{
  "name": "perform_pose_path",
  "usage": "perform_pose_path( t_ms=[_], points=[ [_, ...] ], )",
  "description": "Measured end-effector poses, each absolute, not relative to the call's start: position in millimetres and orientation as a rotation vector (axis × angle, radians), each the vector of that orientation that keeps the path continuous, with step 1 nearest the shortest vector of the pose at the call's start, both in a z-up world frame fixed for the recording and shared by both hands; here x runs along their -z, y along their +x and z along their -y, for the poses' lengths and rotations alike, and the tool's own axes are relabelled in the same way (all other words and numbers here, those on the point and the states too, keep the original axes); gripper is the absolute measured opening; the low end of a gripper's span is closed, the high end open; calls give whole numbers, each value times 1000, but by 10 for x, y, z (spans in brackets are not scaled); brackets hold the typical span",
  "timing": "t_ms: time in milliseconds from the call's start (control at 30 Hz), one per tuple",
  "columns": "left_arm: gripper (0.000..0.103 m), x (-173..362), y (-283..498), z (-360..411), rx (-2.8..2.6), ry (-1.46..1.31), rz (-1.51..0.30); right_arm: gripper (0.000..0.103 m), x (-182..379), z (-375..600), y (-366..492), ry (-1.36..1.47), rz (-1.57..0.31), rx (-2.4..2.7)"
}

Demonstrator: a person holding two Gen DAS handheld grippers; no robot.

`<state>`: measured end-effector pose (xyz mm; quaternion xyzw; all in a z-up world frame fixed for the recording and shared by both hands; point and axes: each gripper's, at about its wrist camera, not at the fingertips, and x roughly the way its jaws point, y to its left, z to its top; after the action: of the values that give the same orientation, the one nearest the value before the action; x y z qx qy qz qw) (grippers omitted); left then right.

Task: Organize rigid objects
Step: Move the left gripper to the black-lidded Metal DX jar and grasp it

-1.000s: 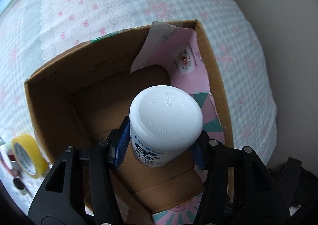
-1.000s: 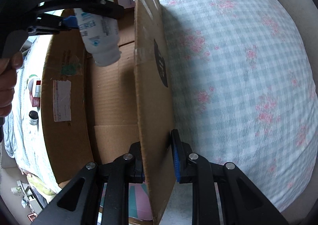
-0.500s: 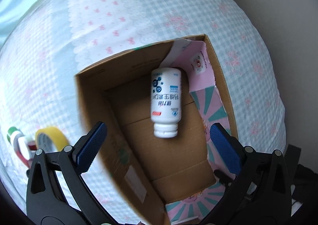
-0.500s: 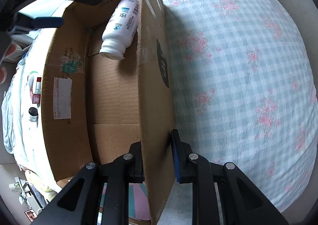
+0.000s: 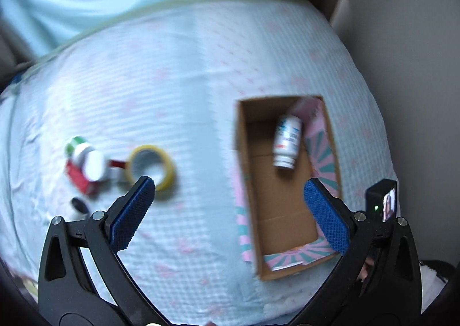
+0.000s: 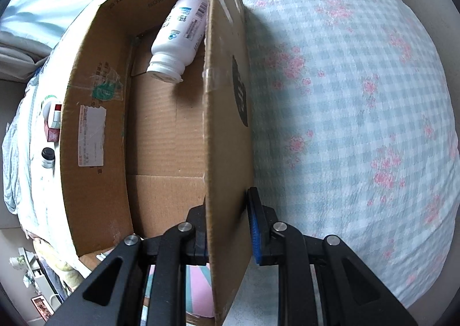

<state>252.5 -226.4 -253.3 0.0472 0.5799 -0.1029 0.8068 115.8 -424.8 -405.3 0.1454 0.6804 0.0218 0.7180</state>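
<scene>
risks before the next pick

my left gripper [image 5: 230, 213] hangs above the bed [image 5: 172, 81] with its fingers [image 5: 132, 211] spread wide and nothing between them. my right gripper [image 6: 227, 228] is clamped on the near side wall of the cardboard box [image 6: 95, 113] — one finger inside, one outside, the wall pinched between.

the white bottle [image 6: 179, 32] lies on its side at the far end of the box floor, cap toward me, body against the right wall. remaining items sit well apart from the box on the left: yellow tape roll [image 5: 151, 166], a white jar [image 5: 93, 165] on or against a red carton [image 5: 77, 180], something with a green cap [image 5: 74, 143], and a small dark-capped jar [image 5: 79, 205]. left view is blurred, so i cannot tell which of these touch.

what could go wrong, as i judge it:
- the bed is soft; if my right grip slackens or tugs, the box could tip or slide and the bottle could roll.
- the cluster is tight — closing on the tape roll may nudge the jar and carton, or catch two things at once.
- the tape roll lies flat; a shallow grasp across its rim could slip, or the fingers could snag the sheet.
- dropping the next item from height could strike the bottle or bounce out.
</scene>
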Motion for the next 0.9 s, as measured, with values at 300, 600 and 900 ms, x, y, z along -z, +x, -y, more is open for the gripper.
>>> perform_pose_path(
  t_ms=[300, 600, 900],
  points=[
    [103, 2473, 2278, 667, -52, 10, -1198, 19, 4042, 4126, 1222, 305, -1506, -38],
    [103, 3322, 2193, -803, -249, -137, -1294, 19, 3959, 4147, 1190, 353, -1493, 25],
    [100, 4442, 2380, -1396, -442, -346, -1354, 18, 3894, 4206, 1162, 390, -1487, 90]
  ],
)
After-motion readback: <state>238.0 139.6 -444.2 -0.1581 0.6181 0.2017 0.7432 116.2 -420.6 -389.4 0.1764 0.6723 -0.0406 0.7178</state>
